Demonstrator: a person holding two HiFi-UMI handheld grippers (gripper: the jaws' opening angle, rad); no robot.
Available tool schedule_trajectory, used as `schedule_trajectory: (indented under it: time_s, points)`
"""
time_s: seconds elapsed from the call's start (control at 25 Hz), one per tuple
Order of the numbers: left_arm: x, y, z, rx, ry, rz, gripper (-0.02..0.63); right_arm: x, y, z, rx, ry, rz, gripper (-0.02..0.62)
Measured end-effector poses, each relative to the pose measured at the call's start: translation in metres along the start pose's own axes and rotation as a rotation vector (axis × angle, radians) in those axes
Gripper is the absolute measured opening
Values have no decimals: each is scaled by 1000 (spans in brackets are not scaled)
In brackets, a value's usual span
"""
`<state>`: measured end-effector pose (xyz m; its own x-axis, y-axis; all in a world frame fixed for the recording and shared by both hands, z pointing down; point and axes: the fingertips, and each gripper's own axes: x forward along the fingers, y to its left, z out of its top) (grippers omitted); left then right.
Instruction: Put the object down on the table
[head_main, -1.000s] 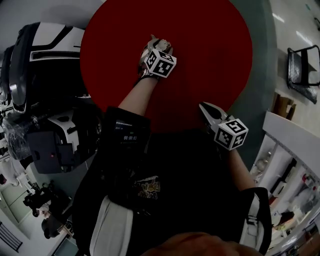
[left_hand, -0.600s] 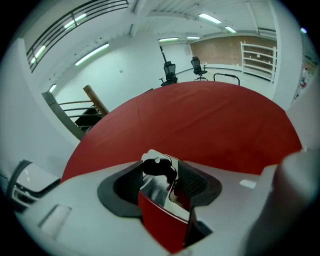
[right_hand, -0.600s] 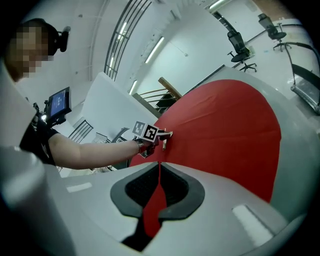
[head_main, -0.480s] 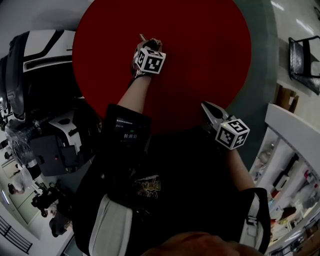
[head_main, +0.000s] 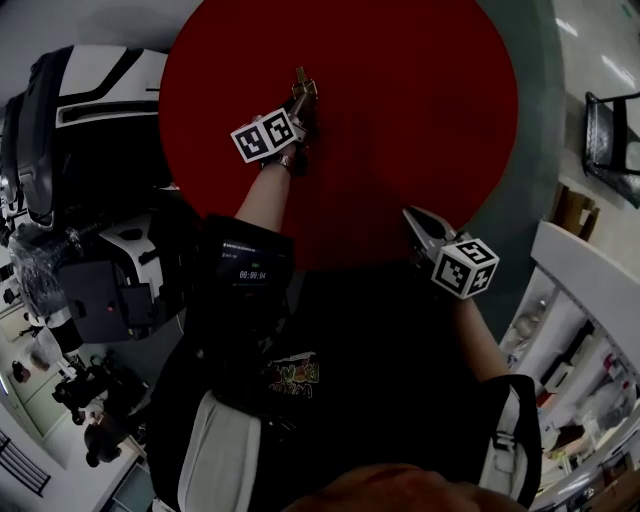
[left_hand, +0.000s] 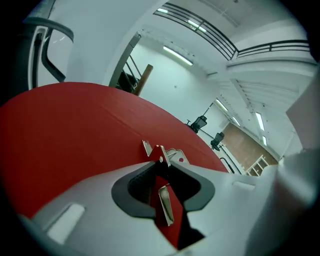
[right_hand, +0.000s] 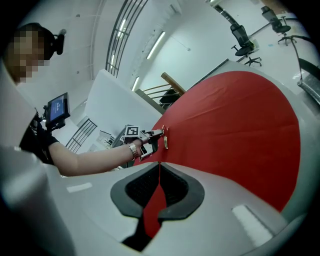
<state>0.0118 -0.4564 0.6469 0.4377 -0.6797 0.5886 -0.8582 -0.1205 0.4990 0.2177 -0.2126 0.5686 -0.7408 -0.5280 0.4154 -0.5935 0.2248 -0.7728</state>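
A round table under a red cloth (head_main: 400, 100) fills the top of the head view. Over its left half, my left gripper (head_main: 300, 98) holds a small metal bracket (head_main: 301, 82) at its tips. In the left gripper view the jaws have just been closing, and the bracket (left_hand: 170, 154) is now pinched between them, with one metal strip reaching back into the gap. The right gripper view shows that bracket (right_hand: 164, 139) above the cloth. My right gripper (head_main: 412, 215) is shut and empty at the table's near edge, its jaws together (right_hand: 159, 164).
A black-and-white machine (head_main: 80, 120) stands close to the table's left edge. White shelving (head_main: 590, 300) runs along the right, and a black framed object (head_main: 610, 130) lies at the upper right. The person's dark-clothed body fills the bottom of the head view.
The left gripper has rolled, so its marker cube has swung to the left, and its jaws have closed on the metal bracket. The right gripper has hardly moved.
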Motion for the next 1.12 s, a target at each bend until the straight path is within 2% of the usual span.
schedule_trajectory:
  time_s: [0.08, 0.12, 0.24, 0.32, 0.4, 0.52, 0.6, 0.68, 0.8, 0.88, 0.96, 1.12]
  points:
    - [1, 2, 2, -12, -1, -28, 97, 6, 5, -2, -7, 6, -2, 11]
    - [1, 5, 2, -64, -12, -49, 93, 9, 7, -2, -12, 7, -4, 11]
    - [-5, 13, 2, -358, -80, -177, 84, 11, 12, 0, -26, 1, -10, 9]
    - [-12, 10, 2, -507, -125, -293, 84, 10, 12, 5, -30, -14, -12, 9]
    - [-27, -4, 3, -574, -156, -432, 84, 9, 12, 13, -26, -43, -5, 9]
    - [-71, -46, 9, -648, -174, -727, 84, 9, 19, 34, 37, -108, 58, 39]
    - [-113, -81, 10, -673, -171, -924, 85, 12, 33, 53, 100, -147, 143, 90]
    - [-157, -121, 2, -663, -142, -1081, 86, 14, 51, 72, 106, -170, 231, 123]
    - [-213, -171, -18, -593, -69, -1228, 86, 23, 91, 92, 86, -158, 392, 157]
    - [-239, -191, -29, -551, -46, -1263, 86, 31, 123, 96, 119, -127, 524, 174]
    - [-259, -196, -35, -546, -62, -1265, 86, 35, 146, 90, 175, -72, 624, 218]
    - [-289, -191, -48, -505, -101, -1222, 84, 36, 192, 61, 219, 71, 808, 195]
